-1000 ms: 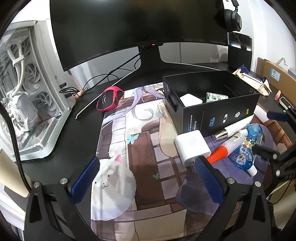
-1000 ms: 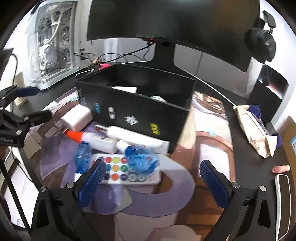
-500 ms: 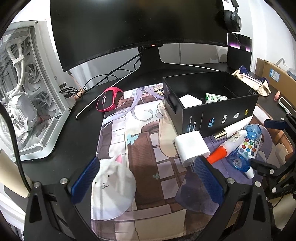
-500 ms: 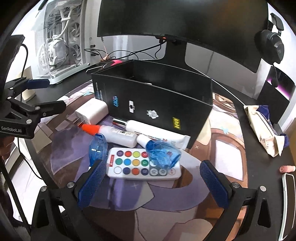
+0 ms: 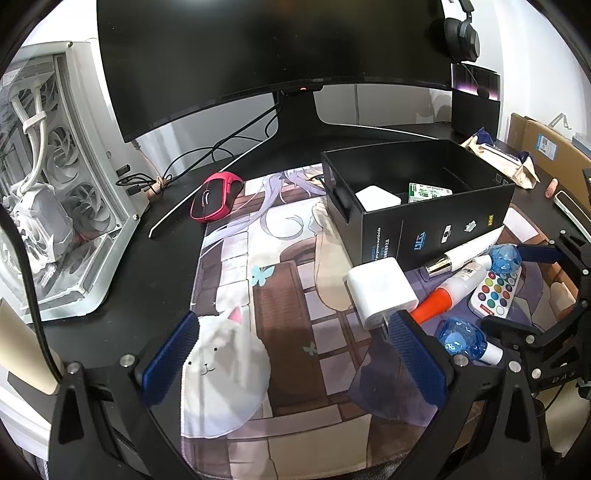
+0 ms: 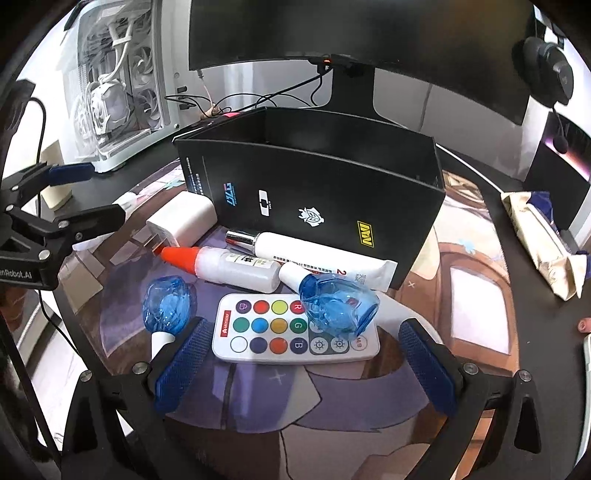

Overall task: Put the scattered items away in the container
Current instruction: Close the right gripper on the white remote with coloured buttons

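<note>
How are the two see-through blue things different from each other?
One blue item lies partly on top of the remote; the other blue item lies on the desk mat, left of the remote. The first points its white neck up toward the black box; the second points its neck toward the right gripper. Both are clear blue with white necks.

A red mouse (image 5: 215,195) lies on the black table (image 5: 122,266) beside a white computer case (image 5: 55,192), under a curved monitor (image 5: 258,48); headphones (image 5: 461,35) hang nearby.
</note>
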The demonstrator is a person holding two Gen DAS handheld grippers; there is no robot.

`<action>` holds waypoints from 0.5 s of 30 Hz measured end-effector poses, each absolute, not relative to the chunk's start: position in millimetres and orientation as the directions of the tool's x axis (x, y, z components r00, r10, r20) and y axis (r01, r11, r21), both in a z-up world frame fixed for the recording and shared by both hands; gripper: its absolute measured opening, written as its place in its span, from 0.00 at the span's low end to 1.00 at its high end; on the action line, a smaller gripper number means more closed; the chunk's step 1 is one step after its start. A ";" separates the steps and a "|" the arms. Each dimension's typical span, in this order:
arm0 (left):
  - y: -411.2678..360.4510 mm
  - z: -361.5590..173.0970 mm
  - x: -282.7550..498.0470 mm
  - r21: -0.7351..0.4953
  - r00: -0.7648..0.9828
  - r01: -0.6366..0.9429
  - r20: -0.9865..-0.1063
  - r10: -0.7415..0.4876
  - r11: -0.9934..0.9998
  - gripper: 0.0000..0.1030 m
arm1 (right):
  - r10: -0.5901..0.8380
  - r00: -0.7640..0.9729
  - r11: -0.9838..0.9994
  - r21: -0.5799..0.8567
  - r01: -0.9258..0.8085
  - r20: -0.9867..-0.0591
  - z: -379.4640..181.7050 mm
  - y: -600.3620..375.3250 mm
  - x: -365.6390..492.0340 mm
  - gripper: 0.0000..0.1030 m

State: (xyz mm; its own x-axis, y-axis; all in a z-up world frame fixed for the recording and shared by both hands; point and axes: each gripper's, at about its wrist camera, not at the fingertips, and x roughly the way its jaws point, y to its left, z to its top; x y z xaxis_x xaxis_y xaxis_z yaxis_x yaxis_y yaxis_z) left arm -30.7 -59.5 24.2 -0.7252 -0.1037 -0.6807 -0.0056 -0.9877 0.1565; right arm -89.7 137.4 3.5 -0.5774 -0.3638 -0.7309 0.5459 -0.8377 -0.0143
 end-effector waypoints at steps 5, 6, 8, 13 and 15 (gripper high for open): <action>-59.7 23.7 -31.3 0.158 -0.723 -0.007 -0.683 -0.104 -0.987 1.00 | -0.370 -0.581 -0.836 -0.013 0.549 -0.725 2.6 136.9 -89.3 0.99; -59.5 23.5 -31.3 0.158 -0.722 -0.008 -0.684 -0.104 -0.987 1.00 | -0.371 -0.581 -0.835 -0.013 0.549 -0.724 2.4 136.8 -89.1 0.99; -58.7 23.2 -31.3 0.159 -0.722 -0.010 -0.685 -0.103 -0.987 1.00 | -0.371 -0.579 -0.835 -0.011 0.550 -0.726 1.9 137.3 -89.4 0.99; -57.2 22.1 -31.6 0.159 -0.720 -0.016 -0.687 -0.099 -0.987 1.00 | -0.367 -0.564 -0.830 -0.014 0.558 -0.739 1.8 136.4 -91.9 0.99; -57.3 21.9 -31.6 0.159 -0.720 -0.016 -0.687 -0.099 -0.987 1.00 | -0.370 -0.561 -0.826 -0.015 0.564 -0.740 2.1 136.1 -92.5 0.99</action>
State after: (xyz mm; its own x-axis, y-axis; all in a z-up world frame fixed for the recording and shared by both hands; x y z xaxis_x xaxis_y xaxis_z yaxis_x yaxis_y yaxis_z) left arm -31.6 -57.3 21.9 -0.7197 -0.0991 -0.6871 -0.0157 -0.9872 0.1588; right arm -92.5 136.1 2.1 -0.5612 -0.3701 -0.7403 0.5641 -0.8256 -0.0149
